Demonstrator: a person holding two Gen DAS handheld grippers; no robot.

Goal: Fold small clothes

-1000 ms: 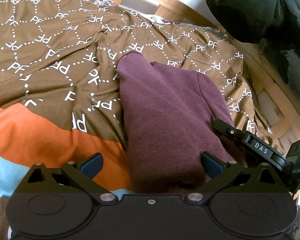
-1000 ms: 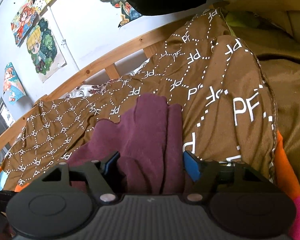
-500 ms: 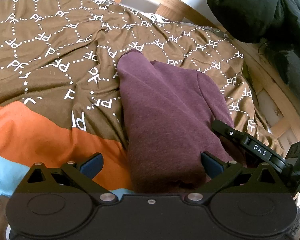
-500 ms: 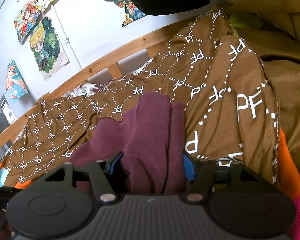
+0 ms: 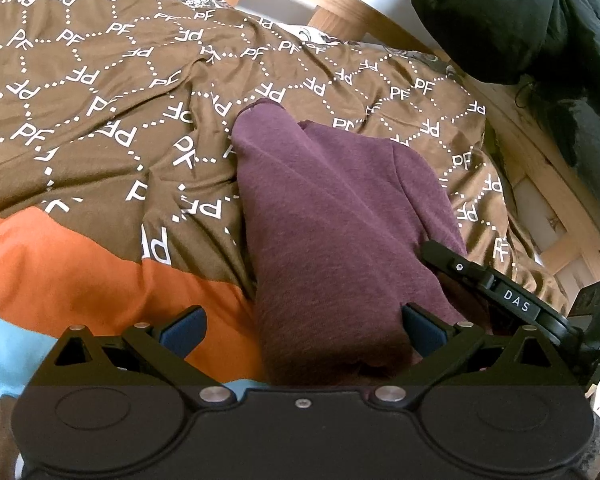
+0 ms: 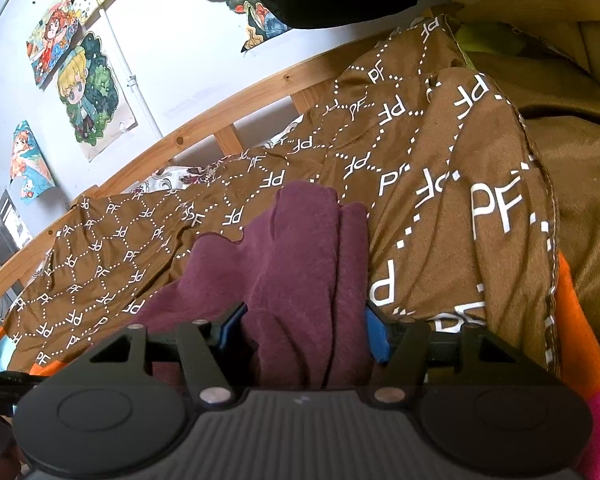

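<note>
A maroon garment (image 5: 332, 220) lies folded lengthwise on a brown blanket (image 5: 100, 120) printed with white letters. My left gripper (image 5: 300, 330) is open; its near edge of the garment lies between the wide-set blue pads (image 5: 420, 330), against the right one. The other gripper's black finger (image 5: 480, 276) reaches in at the garment's right edge. In the right wrist view the garment (image 6: 292, 264) is bunched in ridges between the blue pads (image 6: 376, 340) of my right gripper (image 6: 304, 334), whose jaws stand narrower than a second ago.
An orange and light blue cover (image 5: 60, 272) lies at the near left. A wooden bed rail (image 6: 220, 112) runs along the white wall with posters (image 6: 88, 96). A black coat (image 5: 520, 12) hangs at the far right. An olive blanket (image 6: 580, 160) lies to the right.
My right gripper's jaws have closed in on the bunched garment and the view has shifted slightly. The left gripper has barely moved and stays open.
</note>
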